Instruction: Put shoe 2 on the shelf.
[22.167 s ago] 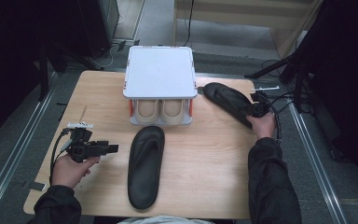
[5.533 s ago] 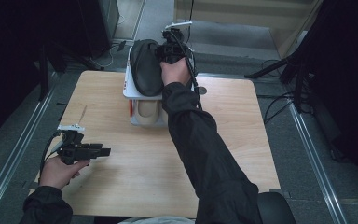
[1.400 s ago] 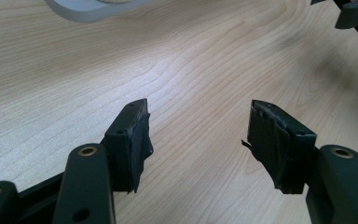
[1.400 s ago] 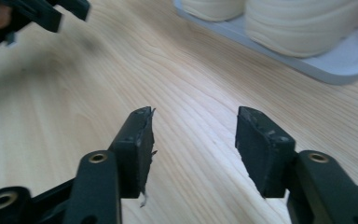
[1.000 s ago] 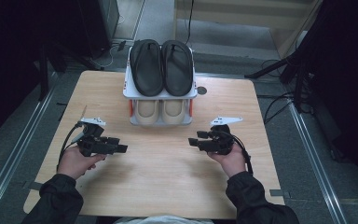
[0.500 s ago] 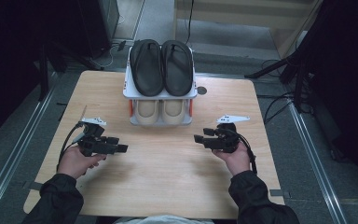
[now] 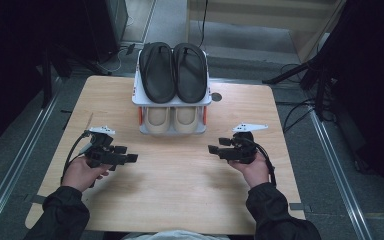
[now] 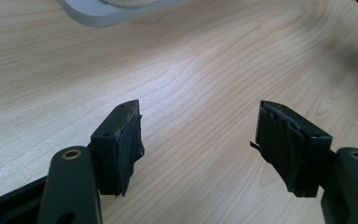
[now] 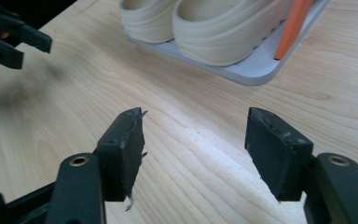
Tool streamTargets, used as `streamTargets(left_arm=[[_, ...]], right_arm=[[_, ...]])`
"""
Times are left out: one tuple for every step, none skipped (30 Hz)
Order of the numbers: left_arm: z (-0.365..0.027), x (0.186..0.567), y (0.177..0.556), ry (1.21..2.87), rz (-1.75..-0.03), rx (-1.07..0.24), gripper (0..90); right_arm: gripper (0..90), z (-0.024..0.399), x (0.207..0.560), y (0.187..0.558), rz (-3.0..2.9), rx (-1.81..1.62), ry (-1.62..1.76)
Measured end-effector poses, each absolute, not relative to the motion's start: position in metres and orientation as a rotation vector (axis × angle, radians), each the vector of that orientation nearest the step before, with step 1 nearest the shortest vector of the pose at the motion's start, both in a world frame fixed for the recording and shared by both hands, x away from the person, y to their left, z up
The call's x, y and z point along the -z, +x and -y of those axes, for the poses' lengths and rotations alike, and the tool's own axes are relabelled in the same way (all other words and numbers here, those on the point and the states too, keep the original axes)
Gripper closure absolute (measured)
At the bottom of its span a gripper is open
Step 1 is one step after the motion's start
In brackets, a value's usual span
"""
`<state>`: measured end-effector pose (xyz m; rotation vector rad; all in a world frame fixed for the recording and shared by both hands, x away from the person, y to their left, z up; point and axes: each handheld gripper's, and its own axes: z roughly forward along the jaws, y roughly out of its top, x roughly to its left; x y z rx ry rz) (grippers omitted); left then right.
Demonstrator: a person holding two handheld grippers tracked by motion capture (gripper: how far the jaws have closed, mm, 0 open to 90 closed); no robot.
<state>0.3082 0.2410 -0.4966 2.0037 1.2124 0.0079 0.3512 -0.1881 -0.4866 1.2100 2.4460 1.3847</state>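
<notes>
A white two-tier shoe rack (image 7: pixel 136 100) stands at the table's far middle. Two black sandals (image 7: pixel 175 70) lie side by side on its top, and a beige pair (image 7: pixel 172 119) sits on the lower shelf. My left gripper (image 7: pixel 130 158) is held low over the table's left, open and with nothing in it (image 8: pixel 200 116). My right gripper (image 7: pixel 212 149) hovers at the right and points left. Its jaws have just been opening and stand wide with only bare wood between them (image 9: pixel 196 121). The beige shoes (image 9: pixel 214 28) lie ahead of it.
Light wooden table (image 7: pixel 180 200) with bare wood between and in front of both hands. An orange post (image 9: pixel 292 28) rises from the rack's base (image 9: pixel 256 70). Metal floor rails (image 7: pixel 15 165) run along both sides, and cables (image 7: pixel 300 107) lie at the right.
The black sandals, earlier on the table, now both lie on the rack's top. My right hand has come back from the rack to the table's right and drifted slightly right.
</notes>
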Motion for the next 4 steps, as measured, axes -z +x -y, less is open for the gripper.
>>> streamTargets(left_arm=[[-0.2406,0.4971,0.3084,2.004,-1.215,-0.011,29.2],[-0.2406,0.4976,0.3089,2.007,-1.216,-0.008,29.0],[-0.2402,0.4984,0.3094,2.008,-1.217,-0.005,28.3],[-0.2398,0.4990,0.3097,2.015,-1.215,-0.010,27.8]], right_arm=[[31.7,0.1871,0.4871,0.3509,-2.437,-1.369,1.197],[31.5,0.1860,0.4879,0.3505,-2.429,-1.358,1.181],[30.3,0.1851,0.4890,0.3503,-2.431,-1.352,1.168],[28.6,0.1844,0.4900,0.3504,-2.440,-1.342,1.155]])
